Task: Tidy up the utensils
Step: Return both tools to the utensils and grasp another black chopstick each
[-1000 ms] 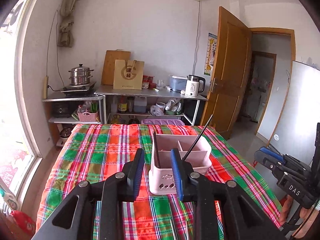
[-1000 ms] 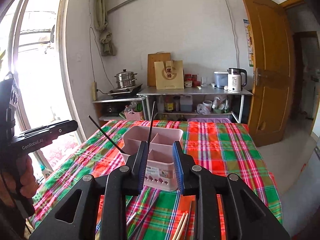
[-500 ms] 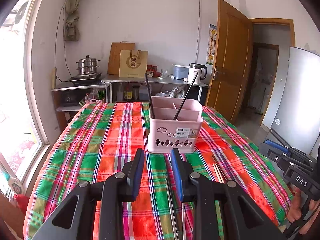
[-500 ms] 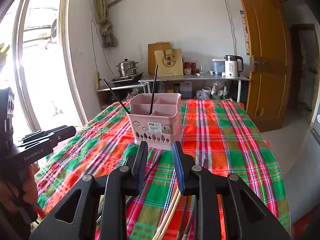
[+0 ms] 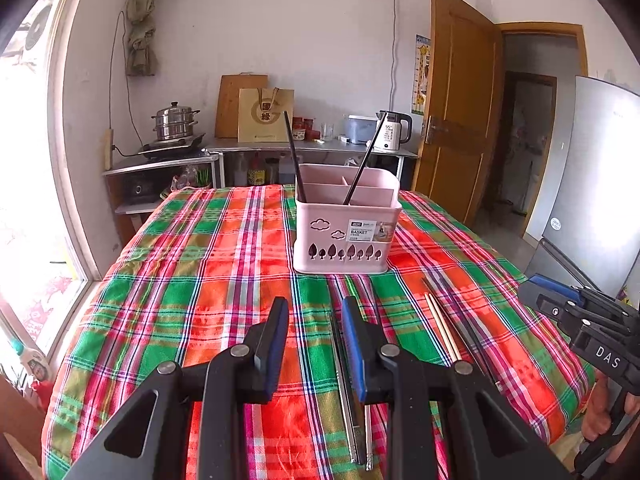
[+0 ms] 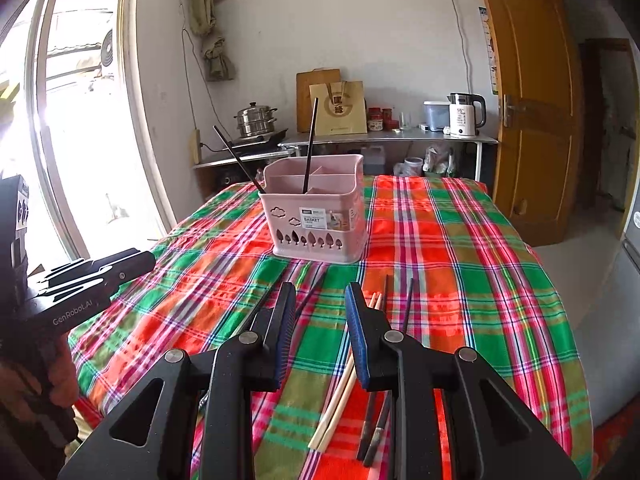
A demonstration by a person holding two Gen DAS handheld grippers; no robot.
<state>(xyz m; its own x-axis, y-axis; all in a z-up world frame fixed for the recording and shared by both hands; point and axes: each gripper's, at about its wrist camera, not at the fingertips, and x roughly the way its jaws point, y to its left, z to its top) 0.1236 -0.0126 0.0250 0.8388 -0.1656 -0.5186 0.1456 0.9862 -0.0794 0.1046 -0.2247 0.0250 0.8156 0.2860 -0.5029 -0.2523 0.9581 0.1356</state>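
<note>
Pink basket (image 5: 346,229) ahead of both empty, parted tongs — left (image 5: 315,344), right (image 6: 320,330) — holds two dark chopsticks (image 5: 293,156), while several more pairs (image 6: 335,396) lie beneath them on the surface (image 5: 208,264).

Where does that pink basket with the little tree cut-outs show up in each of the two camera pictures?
Left wrist view: the pink basket stands right of centre on the plaid tablecloth, beyond the open left gripper.
Right wrist view: the basket stands at centre, just beyond the open right gripper.
Shared landmark: the white kettle on the metal shelf behind.
</note>
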